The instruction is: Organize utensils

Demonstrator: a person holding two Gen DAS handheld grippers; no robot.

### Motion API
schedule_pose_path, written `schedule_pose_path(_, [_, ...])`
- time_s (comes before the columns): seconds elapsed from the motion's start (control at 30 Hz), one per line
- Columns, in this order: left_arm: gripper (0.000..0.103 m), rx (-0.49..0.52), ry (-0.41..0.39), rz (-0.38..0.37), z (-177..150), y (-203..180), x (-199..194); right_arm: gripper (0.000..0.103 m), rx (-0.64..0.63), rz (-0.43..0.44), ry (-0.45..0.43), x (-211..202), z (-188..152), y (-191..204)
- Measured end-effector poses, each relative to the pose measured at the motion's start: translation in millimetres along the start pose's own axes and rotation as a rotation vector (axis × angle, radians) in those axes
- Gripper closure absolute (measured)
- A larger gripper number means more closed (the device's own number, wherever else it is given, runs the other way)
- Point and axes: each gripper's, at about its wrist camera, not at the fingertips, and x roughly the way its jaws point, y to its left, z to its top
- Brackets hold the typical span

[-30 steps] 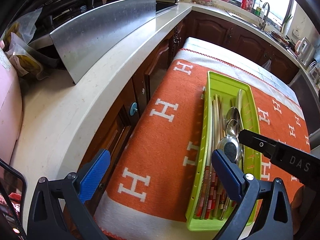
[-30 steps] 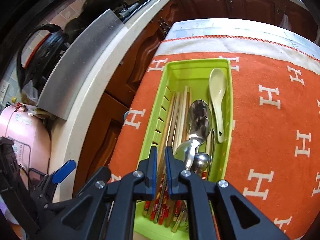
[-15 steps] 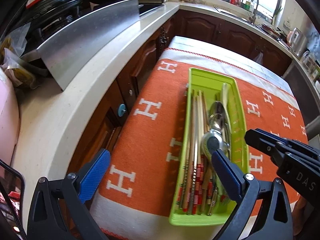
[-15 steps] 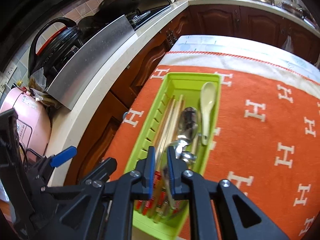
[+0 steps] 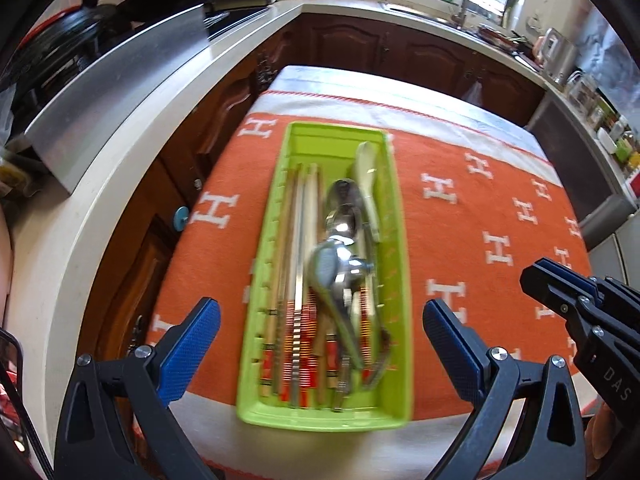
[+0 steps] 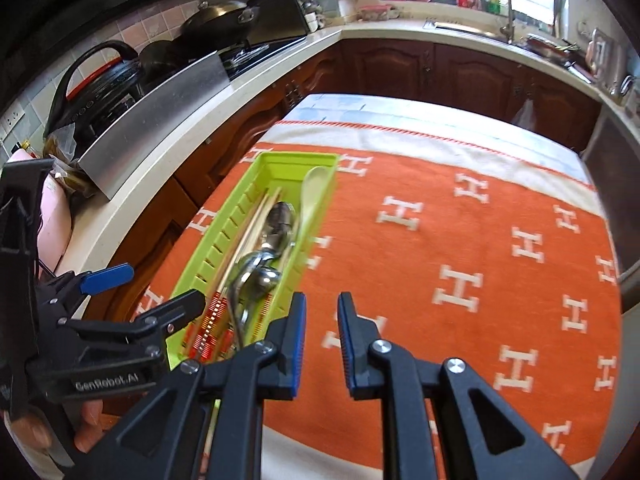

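Left wrist view: left gripper [image 5: 318, 338] hangs over the near end of the green tray [image 5: 394, 216], jaws spread wide w/ nothing between them, pads to either side of the tray's width, prob. because it's lined up to straddle or steady the tray rather than pick one item. Tray sits lengthwise on the orange cloth [image 5: 480, 216], near the cloth's left edge by the counter [image 5: 132, 148]. Inside: chopsticks [image 5: 300, 264] packed along the left, tips pointing away, patterned ends nearest; metal spoons [image 5: 340, 248] stacked bowl-on-bowl in the middle; white spoon [image 5: 366, 176] against the right wall at the far end. All lie parallel to the long walls, so the sorting looks mostly done, though the spoon handles cross the chopstick ends a bit at the near end. Right gripper [image 6: 322, 340] is off to the tray's right, over bare cloth, jaws parted by a narrow gap and empty; in right wrist view the tray [image 6: 224, 236] lies to its left, not touched. Prob. it's parked clear so it doesn't block the tray. Some motion blur on the tray, so fine contact at the near end can't be read.
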Motion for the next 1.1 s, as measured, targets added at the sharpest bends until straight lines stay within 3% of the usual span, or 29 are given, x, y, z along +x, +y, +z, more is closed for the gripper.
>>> schedule_pose_path(0.2, [0.003, 0.049, -0.059, -0.017, 13, -41, -25, 0.085, 0.06, -0.04, -0.047, -33, -3, -30])
schedule_pose_path(0.37, [0.002, 0.079, -0.103, -0.03, 20, -75, -42, 0.071, 0.127, -0.088, -0.11, -57, -9, -53])
schedule_pose_path(0.47, [0.002, 0.091, -0.11, -0.025, 19, -89, -46, 0.068, 0.166, -0.108, -0.127, -65, -14, -66])
schedule_pose_path(0.73, [0.002, 0.113, -0.129, -0.001, 9, -108, -52, 0.068, 0.209, -0.12, -0.14, -74, -22, -79])
schedule_pose_path(1.1, [0.002, 0.079, -0.138, 0.019, 10, -105, -54, 0.068, 0.137, -0.111, -0.156, -79, -25, -65])
